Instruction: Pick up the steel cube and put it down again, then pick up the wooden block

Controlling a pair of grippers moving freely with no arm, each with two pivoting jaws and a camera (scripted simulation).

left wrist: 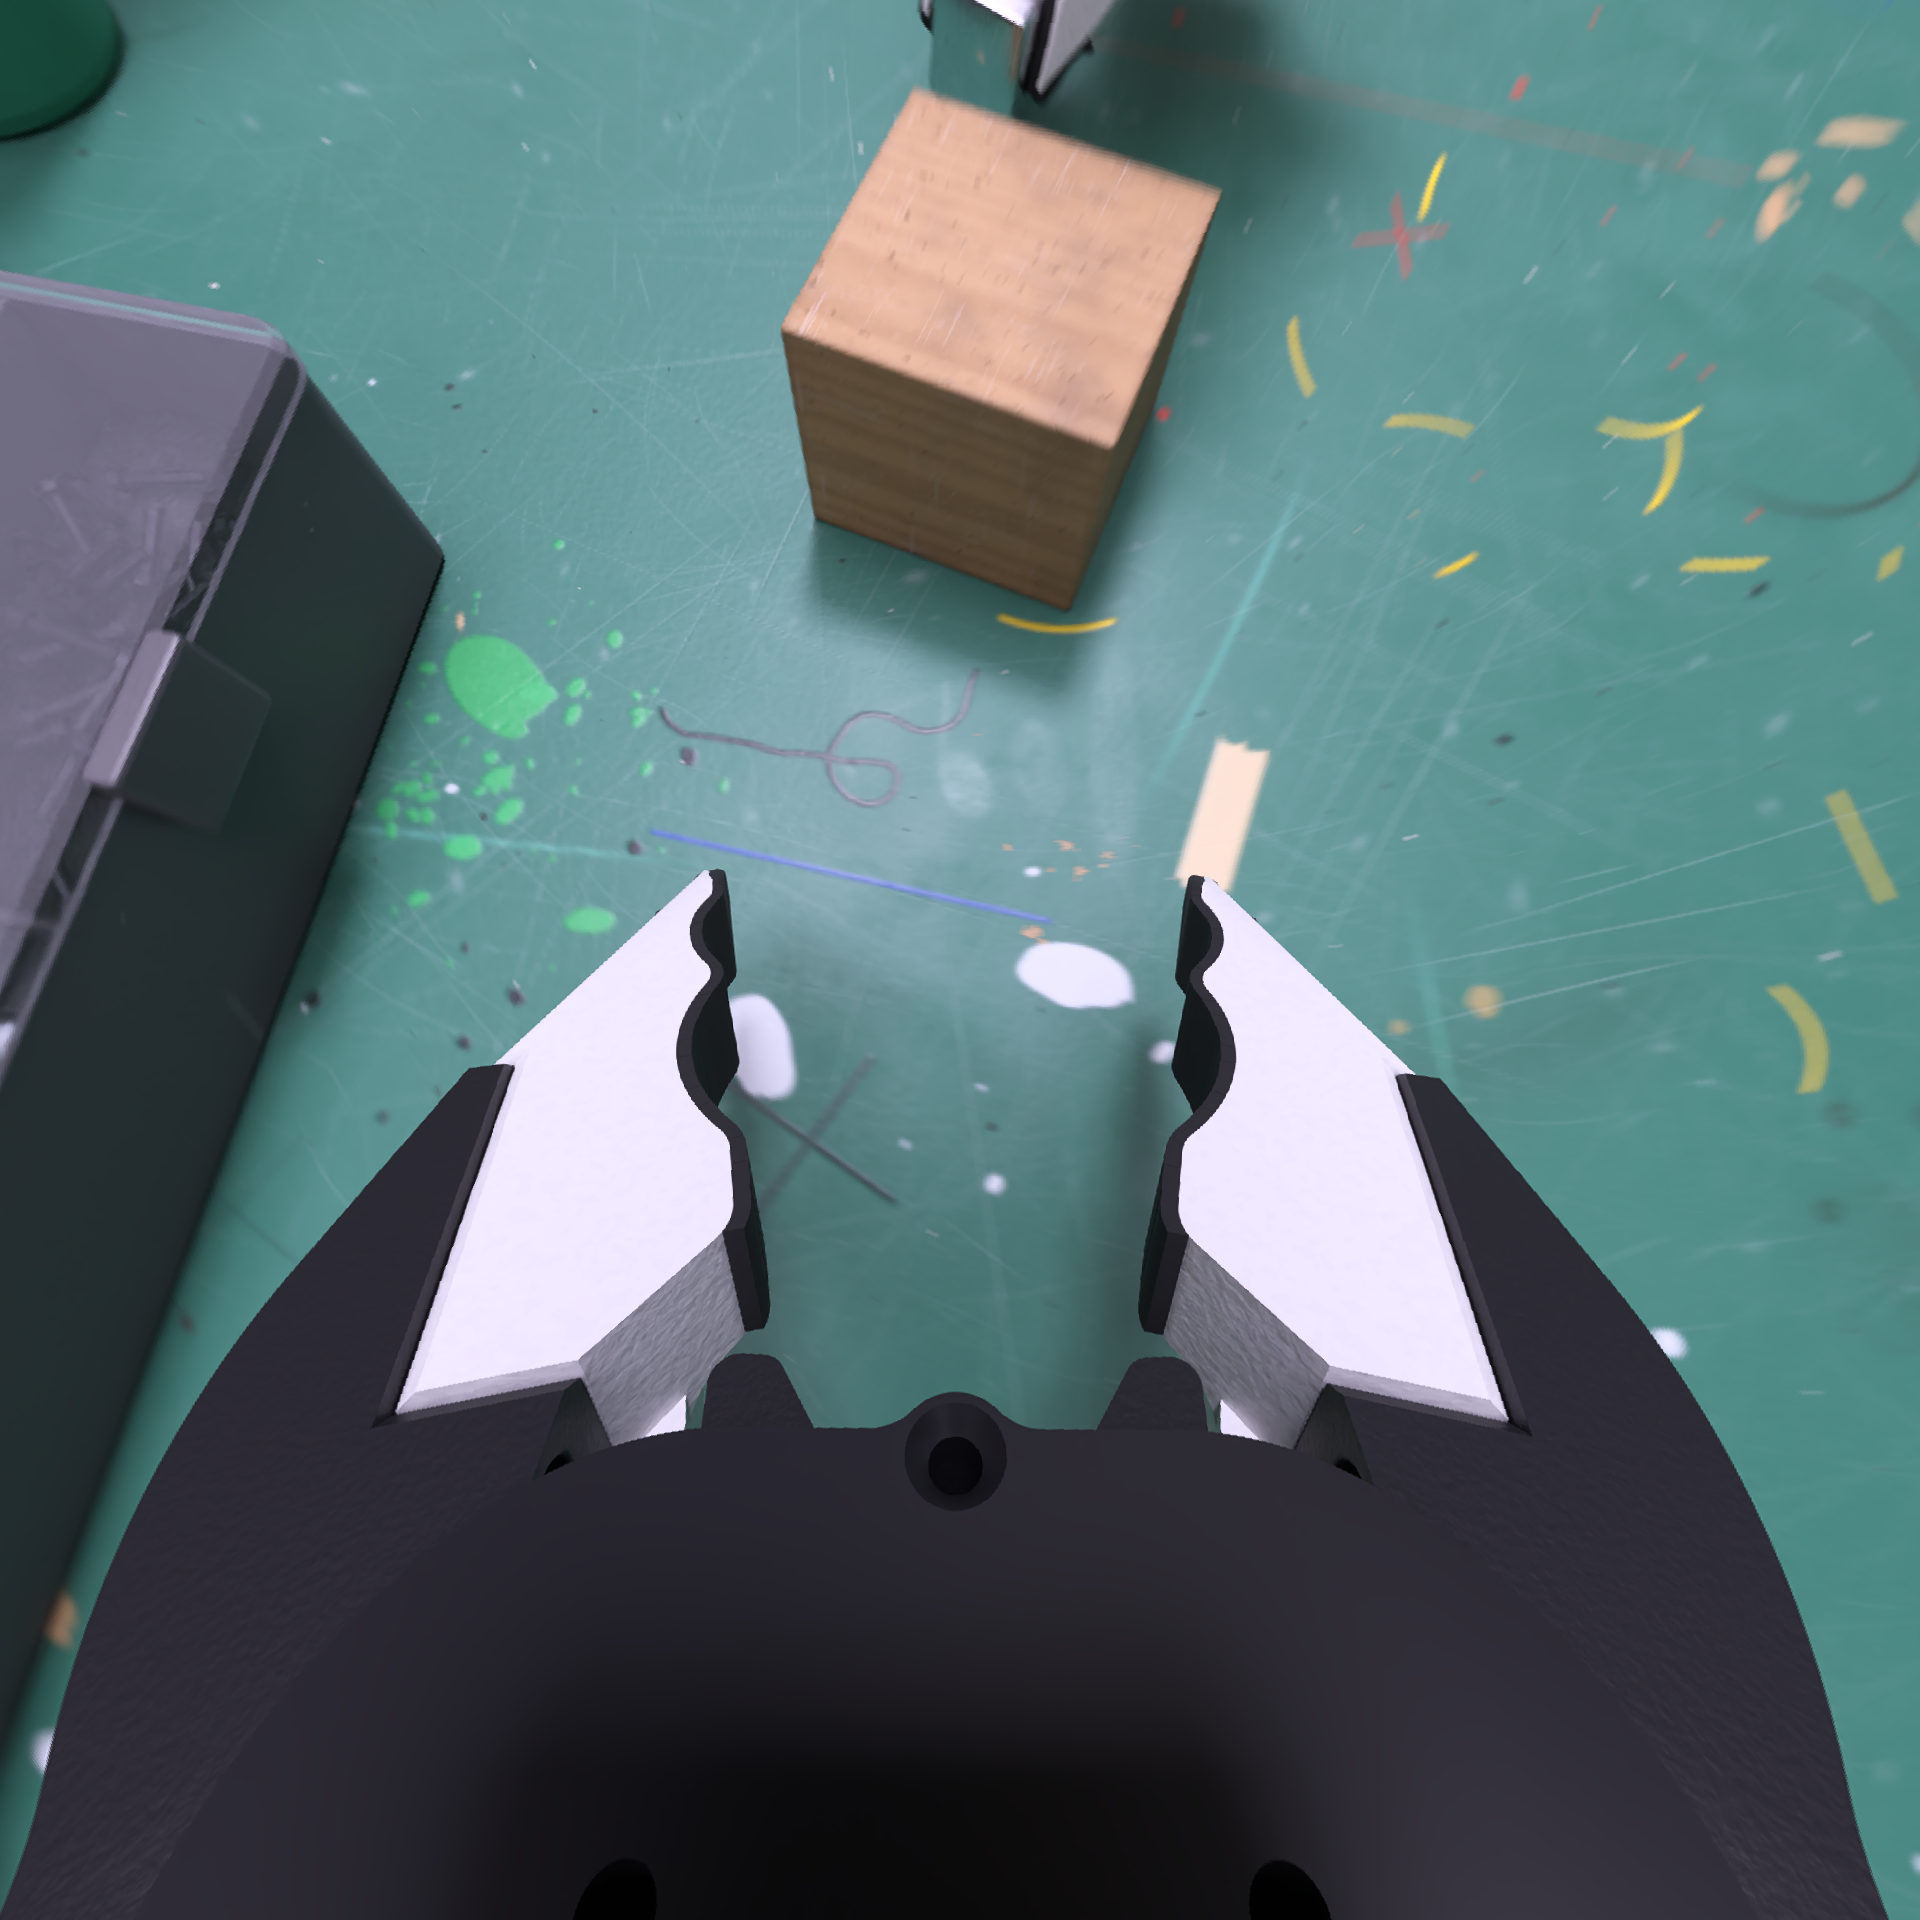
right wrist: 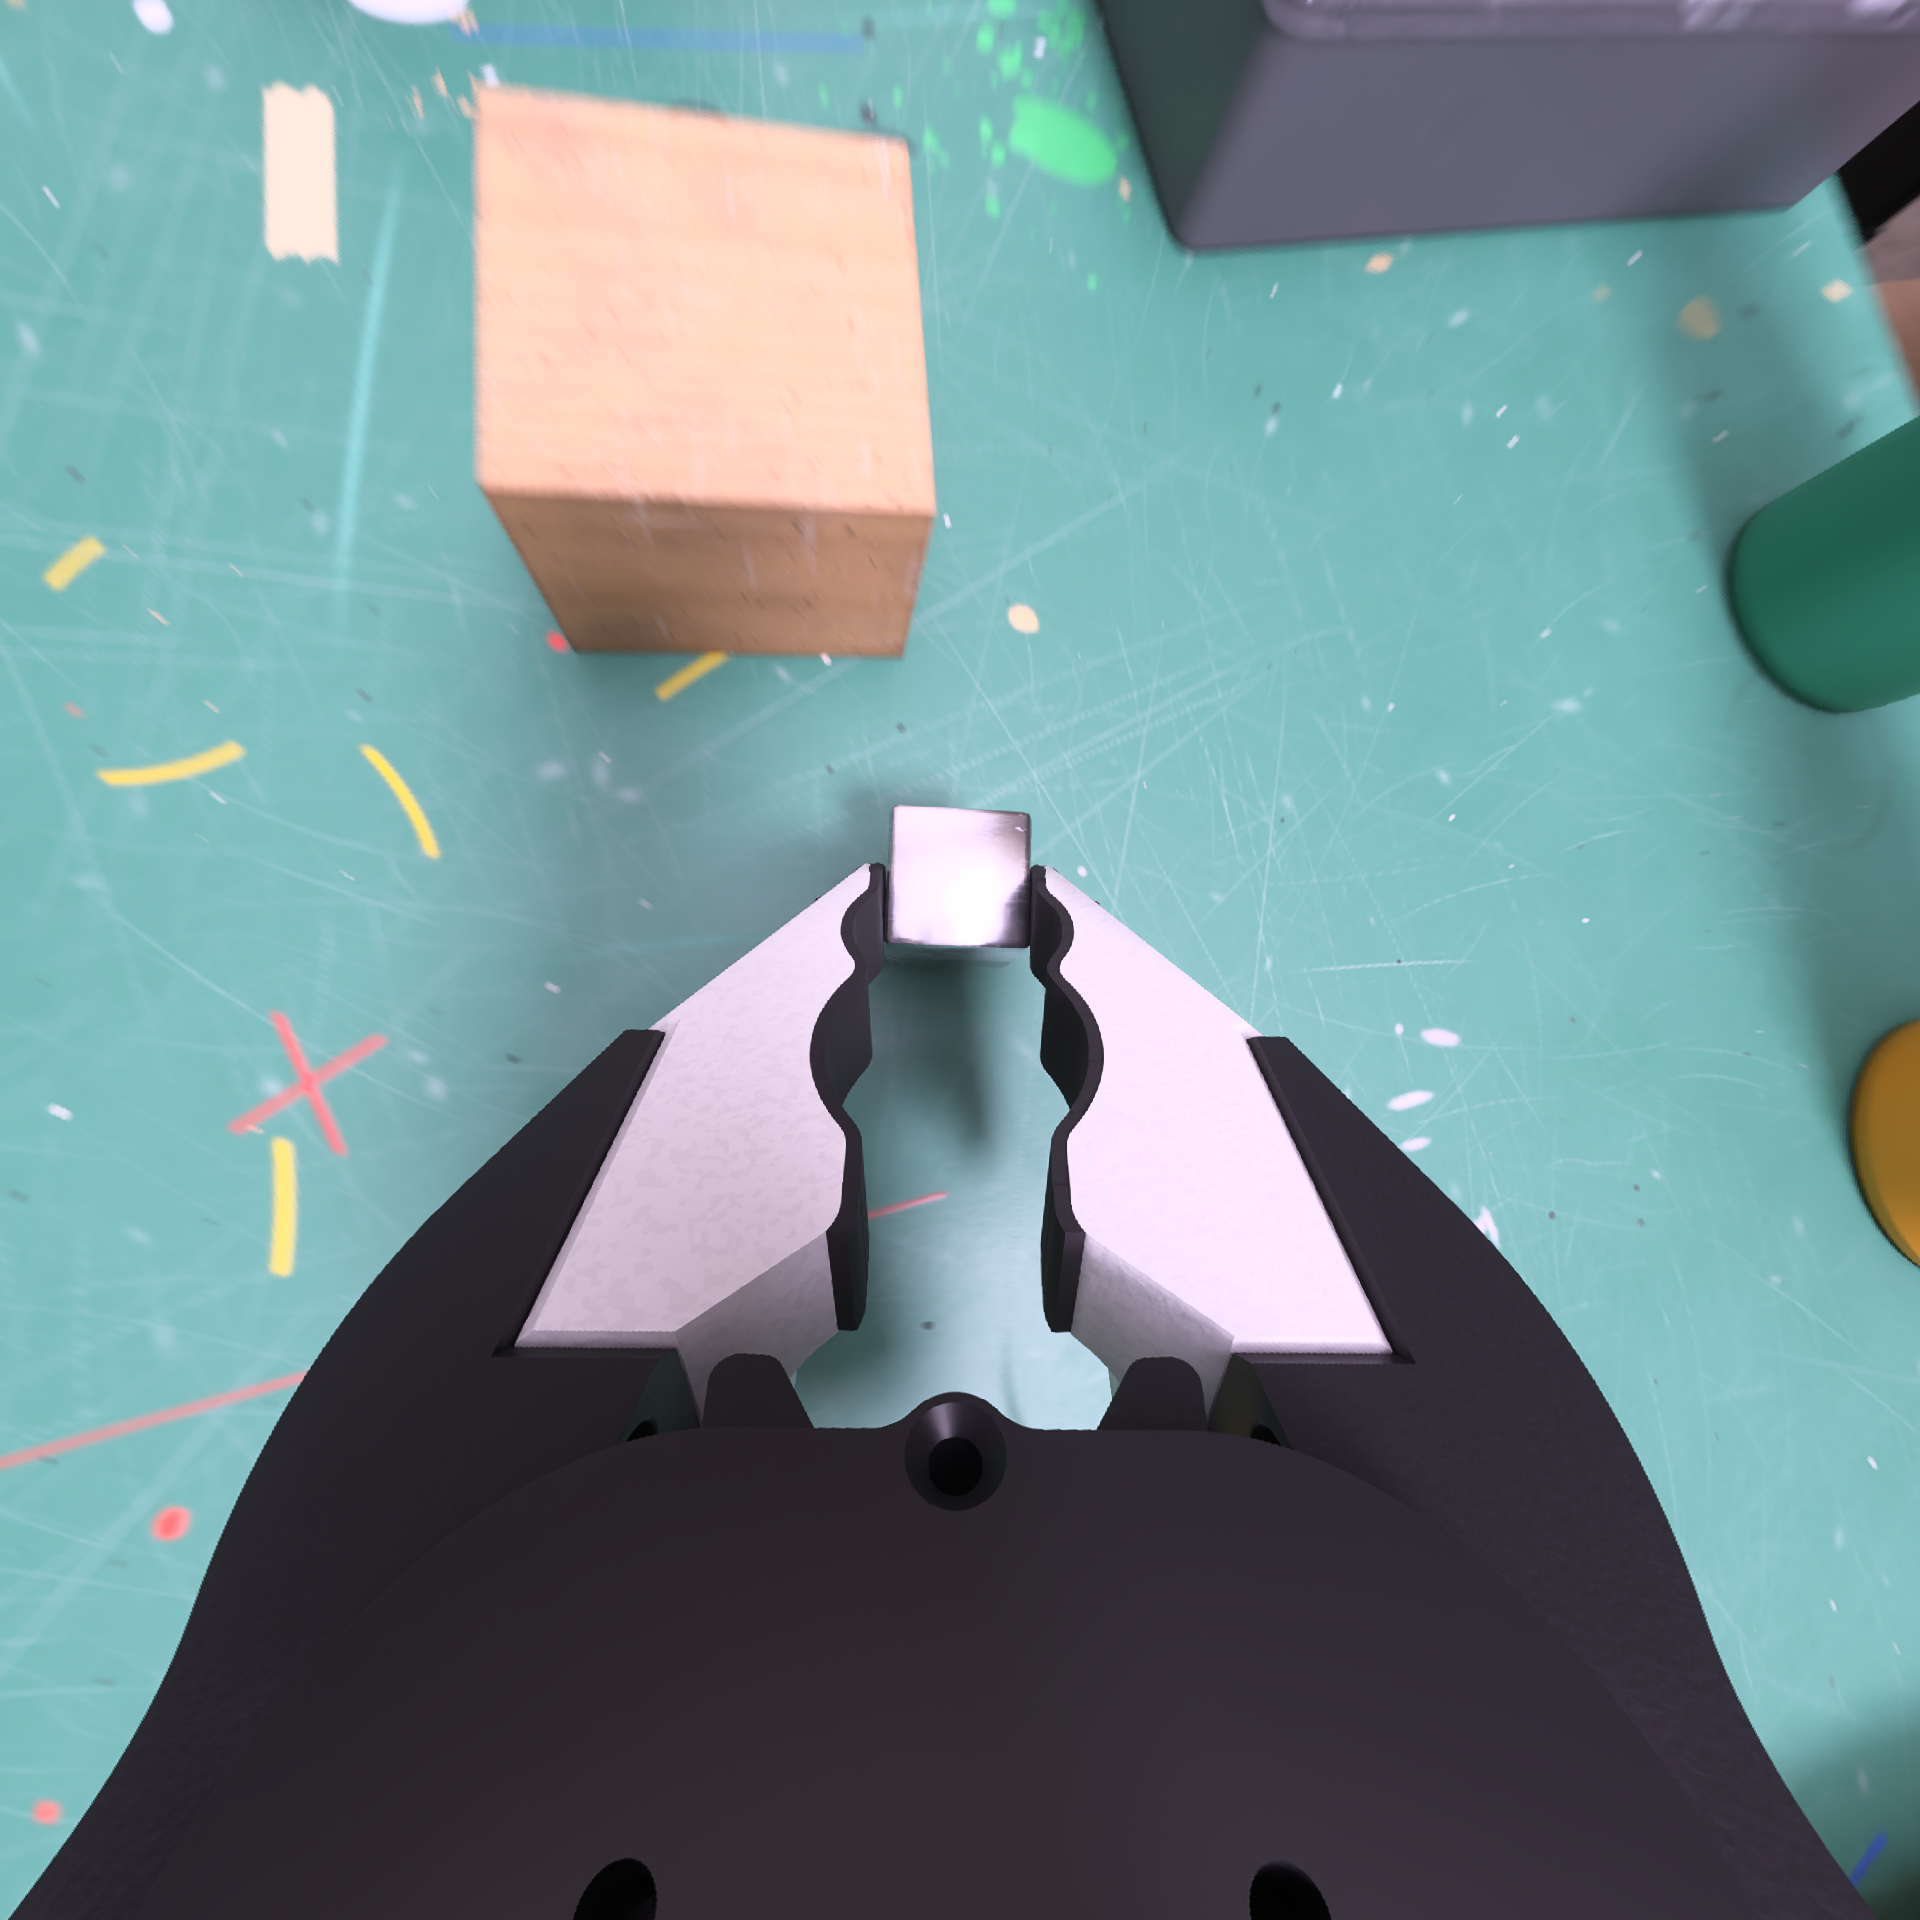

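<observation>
A small shiny steel cube (right wrist: 958, 881) sits between the fingertips of my right gripper (right wrist: 958, 883), which is shut on it above the green mat. A larger wooden block (right wrist: 701, 353) stands on the mat ahead and to the left of it. In the left wrist view the wooden block (left wrist: 997, 343) stands ahead of my left gripper (left wrist: 954, 883), which is open, empty and well short of the block. Beyond the block, at the top edge, the steel cube (left wrist: 971, 52) and one fingertip of the other gripper show partly.
A dark grey box (left wrist: 156, 779) with a clear lid stands left of my left gripper; it also shows in the right wrist view (right wrist: 1507, 114). A green cylinder (right wrist: 1839, 592) and a yellow object (right wrist: 1891, 1143) stand at the right edge. The green mat (left wrist: 1455, 727) is paint-flecked.
</observation>
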